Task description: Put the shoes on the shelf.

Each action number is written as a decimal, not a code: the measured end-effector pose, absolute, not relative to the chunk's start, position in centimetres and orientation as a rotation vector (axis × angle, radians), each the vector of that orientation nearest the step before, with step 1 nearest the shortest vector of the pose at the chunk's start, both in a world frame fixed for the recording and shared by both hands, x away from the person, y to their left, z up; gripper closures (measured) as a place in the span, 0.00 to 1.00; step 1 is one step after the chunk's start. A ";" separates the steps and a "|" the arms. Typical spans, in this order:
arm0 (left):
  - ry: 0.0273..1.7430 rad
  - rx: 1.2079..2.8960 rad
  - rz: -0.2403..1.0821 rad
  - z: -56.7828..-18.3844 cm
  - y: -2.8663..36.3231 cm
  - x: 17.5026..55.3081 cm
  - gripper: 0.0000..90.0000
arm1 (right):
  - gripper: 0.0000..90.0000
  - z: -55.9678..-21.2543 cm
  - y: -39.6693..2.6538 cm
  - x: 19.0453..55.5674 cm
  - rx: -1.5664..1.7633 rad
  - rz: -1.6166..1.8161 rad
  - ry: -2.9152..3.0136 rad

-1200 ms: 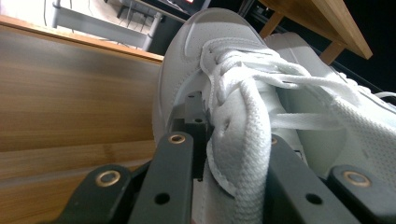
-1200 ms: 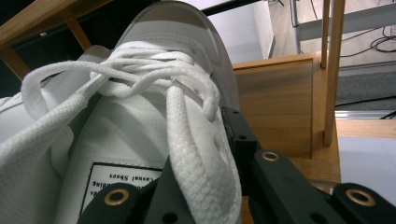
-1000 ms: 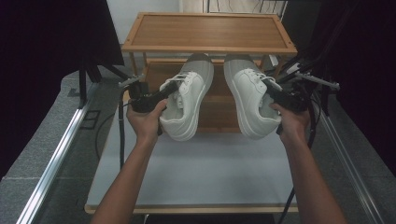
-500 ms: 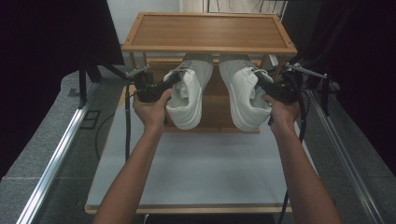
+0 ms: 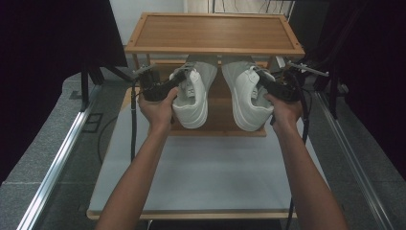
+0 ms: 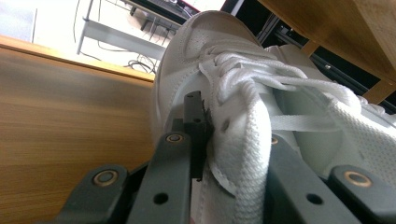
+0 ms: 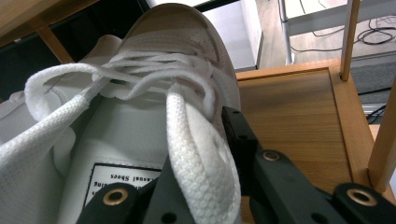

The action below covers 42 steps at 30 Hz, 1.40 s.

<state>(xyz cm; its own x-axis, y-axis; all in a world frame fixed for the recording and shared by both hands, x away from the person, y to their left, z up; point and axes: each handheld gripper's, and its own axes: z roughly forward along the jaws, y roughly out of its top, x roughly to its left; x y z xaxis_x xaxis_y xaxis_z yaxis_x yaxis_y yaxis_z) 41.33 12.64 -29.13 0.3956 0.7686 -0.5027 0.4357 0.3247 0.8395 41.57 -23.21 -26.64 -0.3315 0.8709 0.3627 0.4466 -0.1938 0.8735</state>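
1. The left gripper [image 5: 165,88] is clamped on the outer collar wall of the left shoe [image 5: 191,96]; in the left gripper view one jaw is seen pressed against the outside of the upper and the other is set inside the opening.
2. The right gripper [image 5: 273,88] is clenched likewise on the collar of the right shoe [image 5: 246,98], with the wall pinched between its jaws beside the laces [image 7: 140,70].
3. Both shoes are located on the lower shelf [image 5: 220,122] of the wooden rack [image 5: 215,31], toes pointed under the top board and heels toward the person; whether the soles are fully rested cannot be told.
4. Risk: each grip is taken on thin, soft fabric at one edge, so a shoe is judged liable to pivot or slip if moved quickly.
5. Risk: a toe could be caught against the top board or a rack post [image 7: 350,37] if it is lifted, since clearance is slight.
6. Risk: loose laces could be snagged by a jaw on release.
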 end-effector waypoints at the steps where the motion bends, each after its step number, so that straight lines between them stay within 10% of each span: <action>1: 1.229 1.301 0.312 -29.2 12.6 41.4 0.91 | 0.93 -26.7 -23.2 41.6 1.525 1.532 1.693; 30: 1.347 1.194 0.357 -30.3 10.7 44.9 0.88 | 0.87 -28.2 -19.1 45.2 1.619 1.509 1.515; 37: 1.309 1.115 0.219 -30.5 9.5 46.0 0.57 | 0.64 -29.0 -17.8 45.9 1.651 1.600 1.519; 42: 1.259 1.169 0.189 -30.4 10.6 45.7 0.53 | 0.54 -28.6 -18.3 45.8 1.593 1.670 1.521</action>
<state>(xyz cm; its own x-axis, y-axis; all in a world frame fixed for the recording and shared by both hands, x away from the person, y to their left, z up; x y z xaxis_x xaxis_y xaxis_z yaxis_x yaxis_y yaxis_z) 45.73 10.56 -30.36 0.3724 0.6780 -0.6338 0.4615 0.4572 0.7603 45.75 -18.28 -28.65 -0.2889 0.8344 0.4693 0.3896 -0.3453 0.8538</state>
